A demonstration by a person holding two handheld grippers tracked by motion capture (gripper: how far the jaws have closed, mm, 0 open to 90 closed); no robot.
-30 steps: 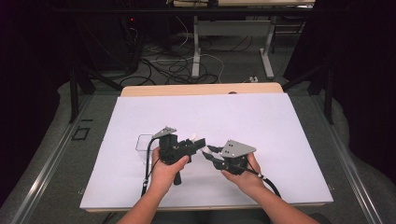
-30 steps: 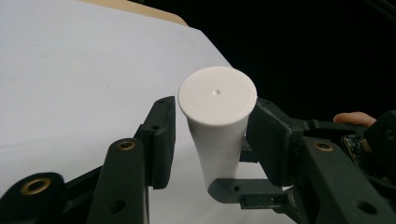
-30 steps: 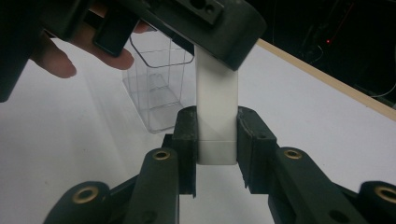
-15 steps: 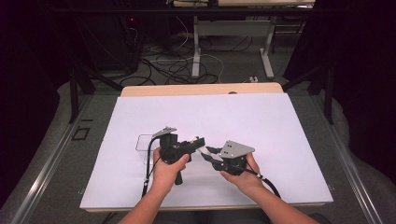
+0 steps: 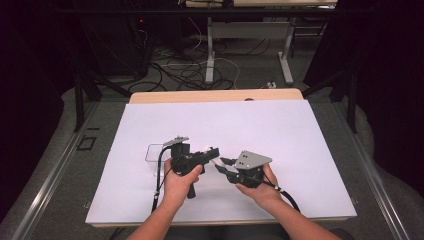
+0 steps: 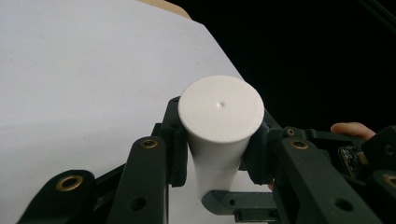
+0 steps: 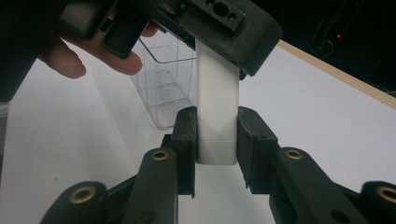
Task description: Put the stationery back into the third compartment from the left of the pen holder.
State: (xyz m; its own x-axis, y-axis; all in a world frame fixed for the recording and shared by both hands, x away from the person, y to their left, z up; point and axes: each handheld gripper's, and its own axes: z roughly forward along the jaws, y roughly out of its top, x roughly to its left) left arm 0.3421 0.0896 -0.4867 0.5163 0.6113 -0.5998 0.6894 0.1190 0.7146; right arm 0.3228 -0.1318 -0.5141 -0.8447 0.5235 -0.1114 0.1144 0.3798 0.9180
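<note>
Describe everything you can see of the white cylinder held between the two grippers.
The white cylinder looks like smooth matte plastic, with a flat round end face bearing a tiny central dimple. It widens slightly toward that end. It hangs above the white table cover, clamped at one end by the left gripper and at the other by the right gripper, whose pads press both sides. A clear plastic box stands behind it, apart.

A white tube (image 6: 219, 126) with a flat round cap end and a squared lower section is held off the table between both claws, each clamped on one end of it.
</note>
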